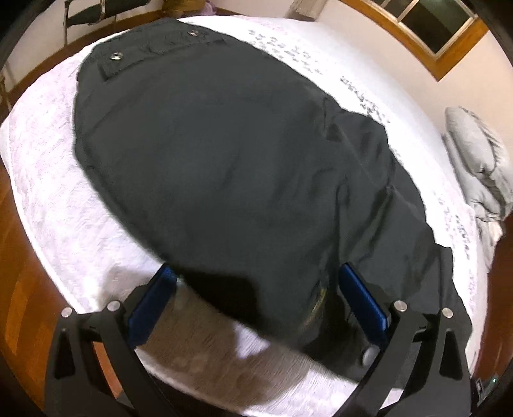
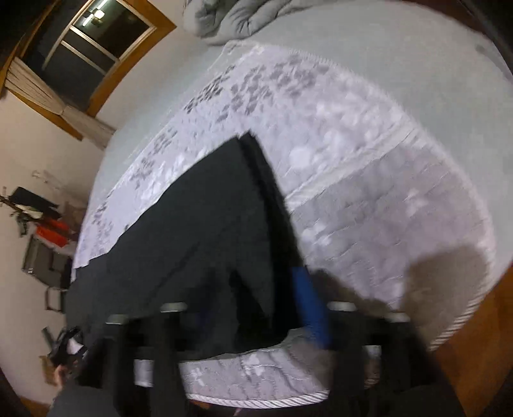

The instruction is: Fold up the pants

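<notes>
Dark pants [image 1: 224, 154] lie spread on a white patterned bed [image 1: 64, 205], the waist with two metal buttons at the far end. My left gripper [image 1: 256, 288] is open, its blue-padded fingers [image 1: 362, 295] standing wide on either side of the near edge of the cloth. In the blurred right wrist view the pants [image 2: 198, 224] run to a hem corner at mid frame. My right gripper [image 2: 256, 308] hovers over the near edge of the cloth; one blue finger [image 2: 311, 304] shows, the other is hidden by dark cloth.
A grey duvet [image 1: 477, 163] is bunched at the bed's far right and also shows in the right wrist view [image 2: 237, 16]. Wooden floor [image 1: 19, 288] surrounds the bed. A window [image 2: 93, 41], a chair [image 1: 89, 12] and clutter [image 2: 45, 243] stand along the walls.
</notes>
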The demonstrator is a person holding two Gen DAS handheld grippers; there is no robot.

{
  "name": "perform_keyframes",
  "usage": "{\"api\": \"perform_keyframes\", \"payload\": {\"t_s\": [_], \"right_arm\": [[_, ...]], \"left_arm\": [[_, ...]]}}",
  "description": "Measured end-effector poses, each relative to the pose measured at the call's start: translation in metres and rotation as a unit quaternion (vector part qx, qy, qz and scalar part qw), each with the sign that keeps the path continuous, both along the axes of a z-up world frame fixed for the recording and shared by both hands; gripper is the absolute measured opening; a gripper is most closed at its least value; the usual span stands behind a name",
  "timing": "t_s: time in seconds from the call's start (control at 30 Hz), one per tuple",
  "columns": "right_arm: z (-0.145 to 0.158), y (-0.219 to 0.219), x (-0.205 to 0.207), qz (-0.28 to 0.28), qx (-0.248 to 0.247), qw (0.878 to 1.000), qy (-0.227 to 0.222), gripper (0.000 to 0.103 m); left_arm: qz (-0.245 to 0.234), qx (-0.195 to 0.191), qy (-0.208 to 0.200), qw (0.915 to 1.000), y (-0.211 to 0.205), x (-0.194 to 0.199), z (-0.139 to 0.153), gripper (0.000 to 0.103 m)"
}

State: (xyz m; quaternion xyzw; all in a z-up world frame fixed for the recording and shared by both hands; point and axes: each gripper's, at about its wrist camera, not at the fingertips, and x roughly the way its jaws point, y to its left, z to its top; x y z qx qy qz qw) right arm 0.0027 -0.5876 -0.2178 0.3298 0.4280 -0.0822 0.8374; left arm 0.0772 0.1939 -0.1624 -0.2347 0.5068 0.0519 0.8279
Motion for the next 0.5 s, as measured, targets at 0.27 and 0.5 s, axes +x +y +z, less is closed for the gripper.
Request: {"api": "perform_keyframes", "payload": {"t_s": [0.27, 0.5], "right_arm": [[0.043, 0.015, -0.005, 0.007, -0.061, 0.998, 0.011, 0.06], [0.045, 0.055, 0.013, 0.022, -0.048, 0.998, 0.016, 0.06]], "left_arm": [[0.078, 0.041, -0.044, 0.9951, 0.094, -0.015, 0.026, 0.1], [0.106, -0.049, -0.025, 0.9928, 0.158, 0.028, 0.007, 0.1]]}}
